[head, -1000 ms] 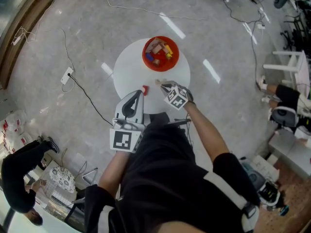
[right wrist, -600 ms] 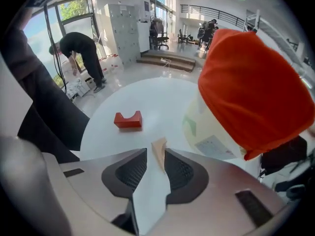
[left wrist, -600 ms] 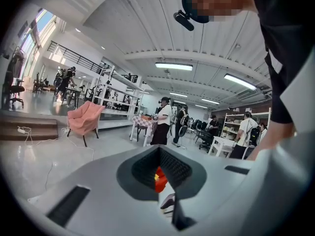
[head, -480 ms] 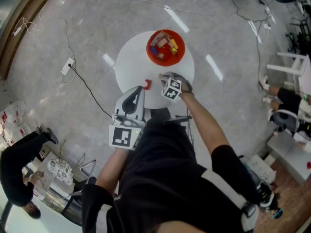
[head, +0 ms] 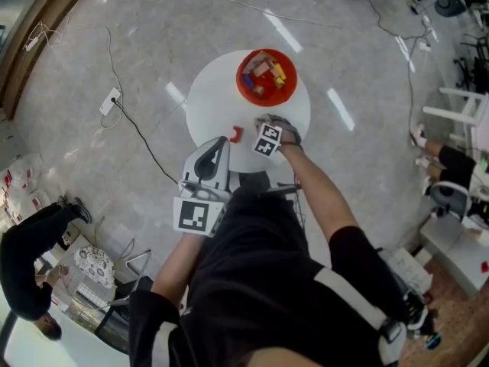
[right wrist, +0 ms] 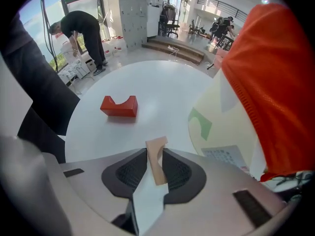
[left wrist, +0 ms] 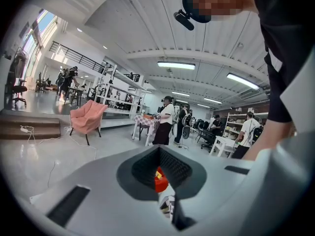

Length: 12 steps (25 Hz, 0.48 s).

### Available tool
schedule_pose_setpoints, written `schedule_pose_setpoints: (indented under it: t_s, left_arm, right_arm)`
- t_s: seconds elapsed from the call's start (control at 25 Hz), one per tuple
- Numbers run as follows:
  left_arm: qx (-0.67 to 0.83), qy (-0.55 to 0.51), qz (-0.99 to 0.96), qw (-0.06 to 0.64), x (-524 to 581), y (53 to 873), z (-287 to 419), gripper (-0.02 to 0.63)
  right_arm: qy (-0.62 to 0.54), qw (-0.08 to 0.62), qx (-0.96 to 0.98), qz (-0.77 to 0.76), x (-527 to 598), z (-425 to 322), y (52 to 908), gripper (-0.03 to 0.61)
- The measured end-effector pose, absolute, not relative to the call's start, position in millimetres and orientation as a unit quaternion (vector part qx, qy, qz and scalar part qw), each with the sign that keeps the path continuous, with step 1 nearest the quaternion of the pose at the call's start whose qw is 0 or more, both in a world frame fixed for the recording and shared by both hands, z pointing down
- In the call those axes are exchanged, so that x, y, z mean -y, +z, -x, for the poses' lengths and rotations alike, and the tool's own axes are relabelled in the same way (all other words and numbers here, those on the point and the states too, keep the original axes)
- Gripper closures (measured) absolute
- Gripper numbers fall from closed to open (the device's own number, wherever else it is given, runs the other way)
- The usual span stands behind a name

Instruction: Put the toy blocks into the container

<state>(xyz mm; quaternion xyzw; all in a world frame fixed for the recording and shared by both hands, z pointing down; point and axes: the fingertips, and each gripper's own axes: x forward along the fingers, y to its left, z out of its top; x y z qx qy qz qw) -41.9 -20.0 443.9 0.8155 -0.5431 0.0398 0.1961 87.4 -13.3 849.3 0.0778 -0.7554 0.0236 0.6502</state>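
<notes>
My right gripper (right wrist: 154, 152) points down at the tabletop (right wrist: 162, 90). Its jaws have just been opening, and they now stand apart with the tan block (right wrist: 157, 163) between them. The pads sit close on either side of it, but I judge that they are not yet pressing on it.

The block stands on edge in the slot. Its thin width lies across the gap and its long side runs along the pads, leaning a little to one side, with a curved notch facing the right-hand pad. That suits a squeeze straight across the thin width, so I see no need to turn the wrist first.

The container (right wrist: 275, 92) rises just off the right side of these jaws, its red wall close by with several blocks already inside. I expect the carry to be short, up and to the right.

A red arch block (right wrist: 118, 106) lies ahead and to the left of the right jaws, apart from them.

My left gripper (left wrist: 160, 150) hangs back with its jaw tips together and nothing held. In the head view its tips are nearer to the arch.
</notes>
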Motion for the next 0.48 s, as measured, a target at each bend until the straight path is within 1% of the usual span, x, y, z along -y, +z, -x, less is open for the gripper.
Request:
schedule_pose_setpoints:
  t_s: [0.08,0.16,0.32,0.48]
  left_arm:
    - [0.543,0.040,-0.816,0.197,19.4,444.0,42.0,0.615]
    - [0.543,0.041,-0.815,0.197,19.0,444.1,42.3,0.615]
    - [0.545,0.041,-0.814,0.197,19.3,444.9,44.1,0.615]
    - [0.547,0.031,-0.813,0.196,22.9,442.5,44.2,0.615]
  right_arm:
    - [0.032,0.654,0.751,-0.081,12.9,-87.3,852.6,0.487]
    - [0.044,0.653,0.751,-0.085,11.6,-87.9,854.2,0.503]
    - [0.067,0.652,0.749,-0.099,9.0,-93.0,845.8,0.506]
    - [0.125,0.629,0.757,-0.126,4.9,-94.5,820.9,0.506]
